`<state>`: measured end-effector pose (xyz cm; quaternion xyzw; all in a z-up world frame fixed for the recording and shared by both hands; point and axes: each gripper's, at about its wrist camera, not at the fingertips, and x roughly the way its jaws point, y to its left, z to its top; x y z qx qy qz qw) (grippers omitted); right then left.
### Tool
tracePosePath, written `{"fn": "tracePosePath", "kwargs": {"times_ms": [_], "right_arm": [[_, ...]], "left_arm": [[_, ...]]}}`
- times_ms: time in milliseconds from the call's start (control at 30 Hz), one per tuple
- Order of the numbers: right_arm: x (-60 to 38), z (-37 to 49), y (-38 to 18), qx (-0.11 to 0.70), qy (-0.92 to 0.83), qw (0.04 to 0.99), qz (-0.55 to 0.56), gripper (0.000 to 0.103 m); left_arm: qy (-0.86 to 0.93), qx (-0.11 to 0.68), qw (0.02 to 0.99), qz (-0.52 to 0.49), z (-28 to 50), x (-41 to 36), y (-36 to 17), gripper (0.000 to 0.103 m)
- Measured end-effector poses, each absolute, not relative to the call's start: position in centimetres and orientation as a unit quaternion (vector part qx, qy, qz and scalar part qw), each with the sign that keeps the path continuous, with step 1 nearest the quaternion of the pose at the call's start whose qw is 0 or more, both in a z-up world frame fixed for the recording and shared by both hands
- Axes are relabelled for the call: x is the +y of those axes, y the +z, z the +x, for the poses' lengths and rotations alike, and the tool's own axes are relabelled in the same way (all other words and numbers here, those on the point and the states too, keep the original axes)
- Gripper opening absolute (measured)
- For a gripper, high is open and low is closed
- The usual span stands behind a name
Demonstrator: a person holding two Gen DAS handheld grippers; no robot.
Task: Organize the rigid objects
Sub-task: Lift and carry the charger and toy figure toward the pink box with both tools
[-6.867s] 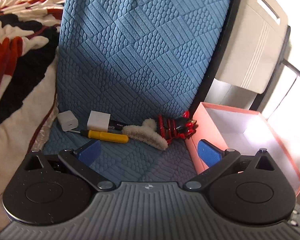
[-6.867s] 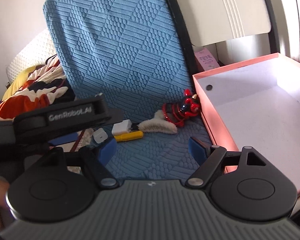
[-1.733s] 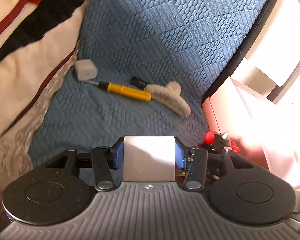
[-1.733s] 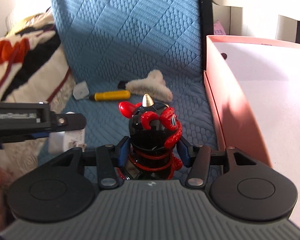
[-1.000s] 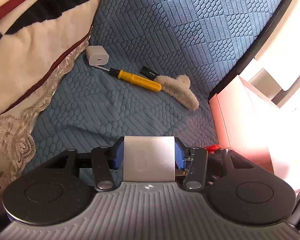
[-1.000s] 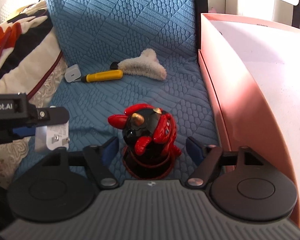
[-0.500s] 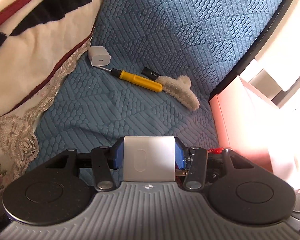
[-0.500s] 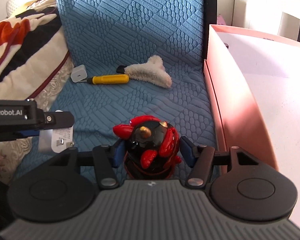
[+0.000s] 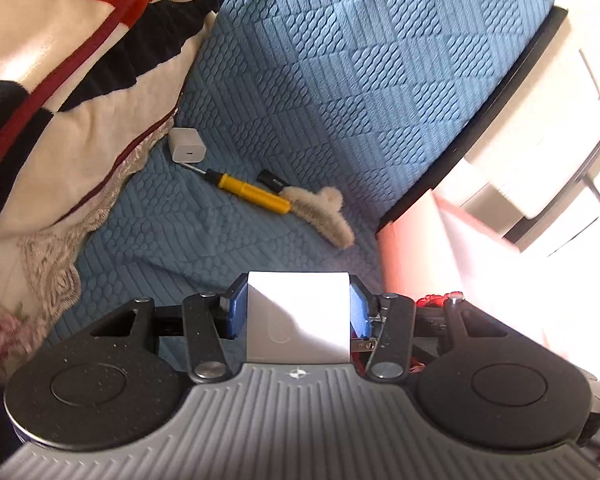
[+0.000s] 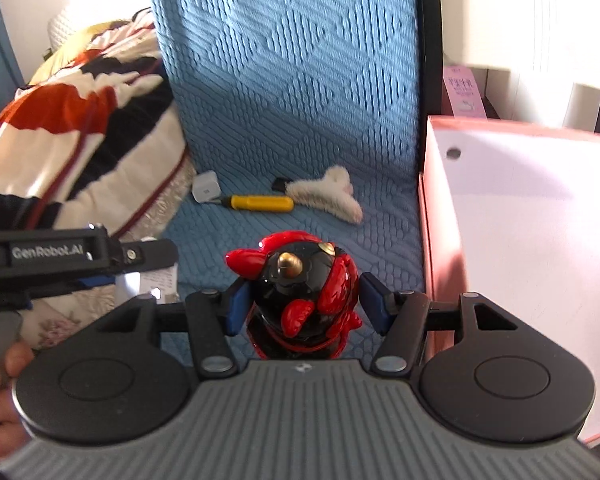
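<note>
The left gripper (image 9: 298, 314) is clamped on a white charger block (image 9: 298, 316), both blue pads (image 9: 236, 312) pressed against its sides, held above the blue seat cover (image 9: 340, 100). The right gripper (image 10: 306, 304) has just been closing, with a red-and-black figurine (image 10: 300, 300) between its jaws; the left pad (image 10: 238, 306) touches the figurine, and the right pad looks to sit against its red side, so it appears gripped, tipped forward. The pink box (image 10: 520, 240) stands open just right of the figurine, white inside.

On the seat lie 4 more things in a row: a small white charger (image 9: 186, 145) by the striped blanket (image 9: 60, 60), a yellow screwdriver (image 9: 254, 193) touching it, a small black item (image 9: 272, 179) and a fuzzy cream hair clip (image 9: 324, 216) at the screwdriver's handle end.
</note>
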<state>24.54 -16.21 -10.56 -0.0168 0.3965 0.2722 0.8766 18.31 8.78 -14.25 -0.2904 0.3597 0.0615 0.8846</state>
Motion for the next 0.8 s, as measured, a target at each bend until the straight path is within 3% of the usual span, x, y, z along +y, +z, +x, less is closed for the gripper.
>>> {"fn": "tracePosePath", "kwargs": {"times_ms": [800], "right_arm": [[-22.9, 28.0, -1.4, 0.349, 0.266, 0.899, -0.002, 0.061]], "left_arm": [[0.042, 0.304, 0.905, -0.293, 21.3, 2.3, -4.3, 0.056]]}}
